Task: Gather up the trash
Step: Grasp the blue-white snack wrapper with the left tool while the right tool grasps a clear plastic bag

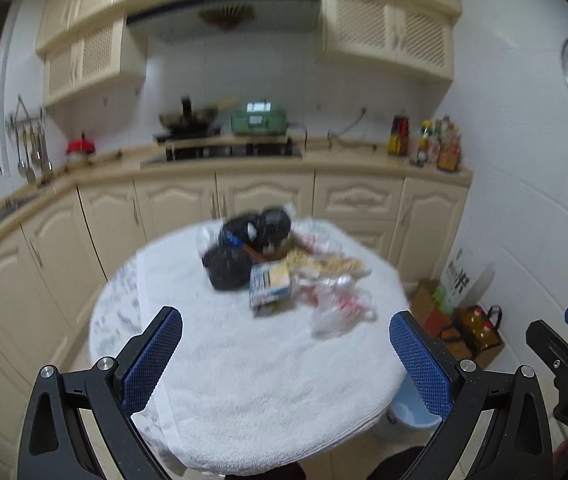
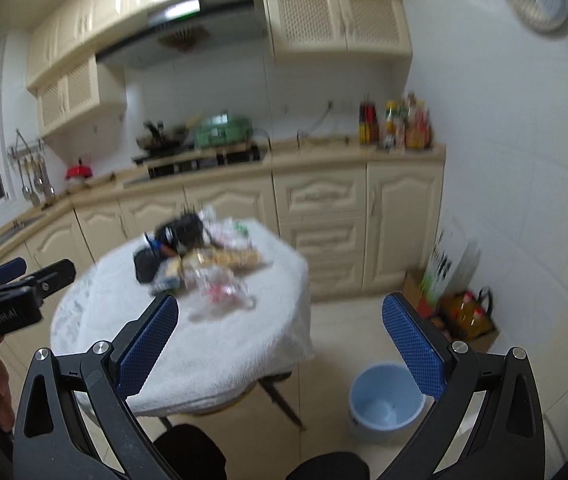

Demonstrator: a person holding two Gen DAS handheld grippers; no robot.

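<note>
A pile of trash lies on a round table covered with a white towel (image 1: 244, 380): black plastic bags (image 1: 244, 248), a blue and yellow packet (image 1: 270, 286), clear crumpled wrappers (image 1: 339, 304) and snack wrappers (image 1: 323, 264). The pile also shows in the right wrist view (image 2: 200, 268). A light blue bin (image 2: 383, 400) stands empty on the floor right of the table; its rim peeks out under the table edge in the left wrist view (image 1: 411, 412). My left gripper (image 1: 285, 360) is open and empty, above the table's near side. My right gripper (image 2: 280, 344) is open and empty, right of the table.
Cream kitchen cabinets and a counter (image 1: 268, 168) with a stove, wok and bottles run behind the table. A cardboard box with oil bottles (image 2: 467, 320) sits on the floor by the right wall. The right gripper shows at the left wrist view's right edge (image 1: 563, 360).
</note>
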